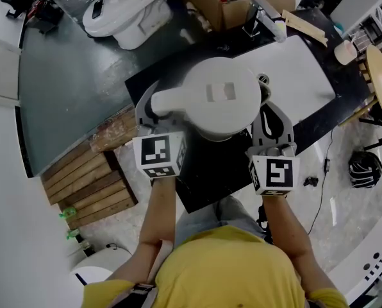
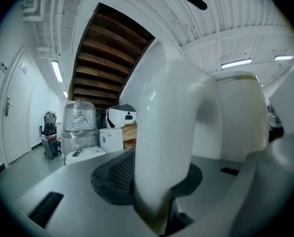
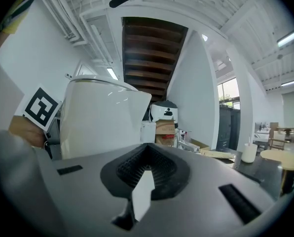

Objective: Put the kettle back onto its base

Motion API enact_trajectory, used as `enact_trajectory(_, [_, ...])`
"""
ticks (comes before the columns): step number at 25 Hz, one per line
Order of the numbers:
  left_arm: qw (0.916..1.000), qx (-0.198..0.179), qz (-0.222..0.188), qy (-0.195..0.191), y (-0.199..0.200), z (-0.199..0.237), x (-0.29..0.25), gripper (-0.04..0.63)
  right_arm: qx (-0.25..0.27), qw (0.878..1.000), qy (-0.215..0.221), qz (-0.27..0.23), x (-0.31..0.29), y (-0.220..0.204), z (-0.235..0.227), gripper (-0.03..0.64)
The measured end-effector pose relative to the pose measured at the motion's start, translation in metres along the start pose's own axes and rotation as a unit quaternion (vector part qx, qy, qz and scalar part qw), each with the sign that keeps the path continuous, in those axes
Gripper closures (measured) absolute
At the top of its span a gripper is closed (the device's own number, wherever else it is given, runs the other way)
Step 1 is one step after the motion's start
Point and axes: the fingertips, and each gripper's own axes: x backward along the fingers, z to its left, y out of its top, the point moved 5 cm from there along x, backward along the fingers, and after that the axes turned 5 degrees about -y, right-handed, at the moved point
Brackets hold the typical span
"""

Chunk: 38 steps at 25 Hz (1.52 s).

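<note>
Release step, by the look of it: white plastic kettle [image 1: 220, 98] standing between both grippers, base hidden beneath. Left gripper [image 1: 151, 111] spread loosely around the curved white handle [image 2: 166, 132], not pinching. Right gripper [image 1: 270, 117] closed, empty, just beside the kettle. Next: back straight off the handle without nudging.

The kettle [image 1: 220, 98] fills the middle of the head view and covers whatever stands beneath it, so how it sits on the table [image 1: 210, 185] cannot be made out. In the left gripper view the kettle's handle [image 2: 169, 142] runs off the bottom edge and blocks much of the left gripper [image 1: 154, 106]; its pads appear clear of the handle. A toilet [image 1: 130, 15] and a cardboard box [image 1: 226, 8] are cropped by the top edge.
</note>
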Motion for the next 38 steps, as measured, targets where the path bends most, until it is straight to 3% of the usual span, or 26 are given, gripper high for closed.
enact_trajectory(5, [0.9986, -0.021, -0.003, 0.048, 0.001, -0.001, 0.005, 0.442, 0.004, 1.0, -0.014, 0.002, 0.002, 0.001, 0.001, 0.601])
enact_trajectory(10, [0.9958, 0.003, -0.008, 0.092, -0.006, -0.005, 0.016, 0.442, 0.003, 1.0, -0.02, 0.003, 0.005, 0.0, 0.003, 0.601])
enact_trajectory(23, [0.9955, 0.025, -0.006, 0.091, -0.004, -0.019, 0.063, 0.443, 0.002, 1.0, -0.005, -0.022, 0.033, 0.014, 0.014, 0.601])
enact_trajectory(29, [0.9969, 0.032, -0.017, 0.069, 0.01, -0.033, 0.087, 0.445, -0.004, 0.999, 0.003, -0.038, 0.053, 0.025, 0.021, 0.601])
enact_trajectory(31, [0.9975, 0.032, -0.021, 0.059, 0.016, -0.042, 0.094, 0.482, -0.005, 0.999, 0.01, -0.046, 0.061, 0.03, 0.022, 0.601])
enact_trajectory(33, [0.9979, 0.03, -0.025, 0.052, 0.023, -0.052, 0.104, 0.577, -0.006, 0.999, 0.014, -0.052, 0.069, 0.035, 0.024, 0.601])
enact_trajectory(38, [0.9986, 0.041, -0.022, 0.025, 0.033, -0.079, 0.125, 0.586, -0.006, 0.998, 0.027, -0.06, 0.091, 0.047, 0.029, 0.601])
